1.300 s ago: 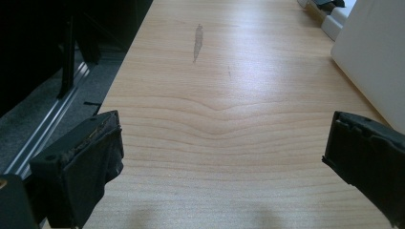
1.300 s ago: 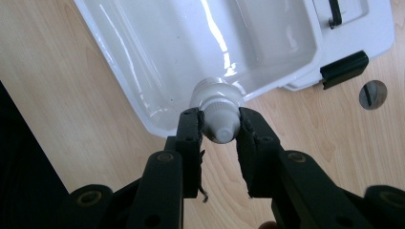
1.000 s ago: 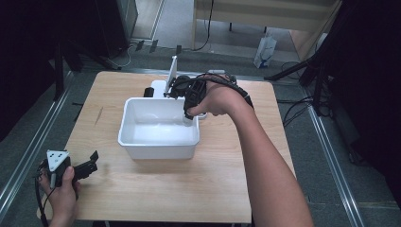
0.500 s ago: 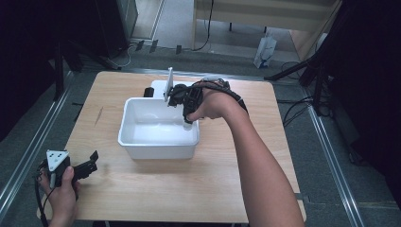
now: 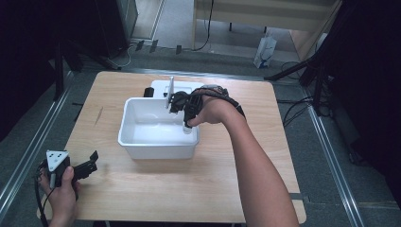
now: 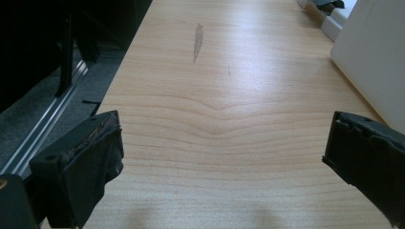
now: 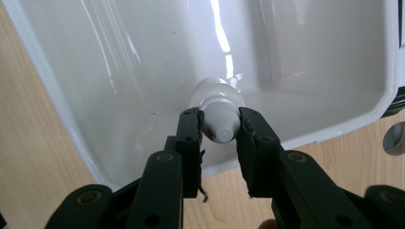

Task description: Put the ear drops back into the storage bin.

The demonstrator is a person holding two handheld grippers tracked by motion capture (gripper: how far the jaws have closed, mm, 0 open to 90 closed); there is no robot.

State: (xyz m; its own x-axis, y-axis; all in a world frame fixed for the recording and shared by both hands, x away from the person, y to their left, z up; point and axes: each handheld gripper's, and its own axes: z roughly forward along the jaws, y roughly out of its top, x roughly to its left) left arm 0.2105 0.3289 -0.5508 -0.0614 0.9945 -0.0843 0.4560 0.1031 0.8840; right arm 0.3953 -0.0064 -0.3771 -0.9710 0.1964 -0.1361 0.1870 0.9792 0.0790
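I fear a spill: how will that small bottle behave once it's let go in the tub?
The bottle, held by its cap in the right gripper, looks light, narrow and tall, so it may tip. Its round body would probably roll on the glossy tub floor.

Tub sits at table centre. Bottle hangs inside the tub near its 3 o'clock wall, neck clamped by right gripper from above. Flat box just behind tub, 12 o'clock. Left gripper at table's 8 o'clock corner, well apart.
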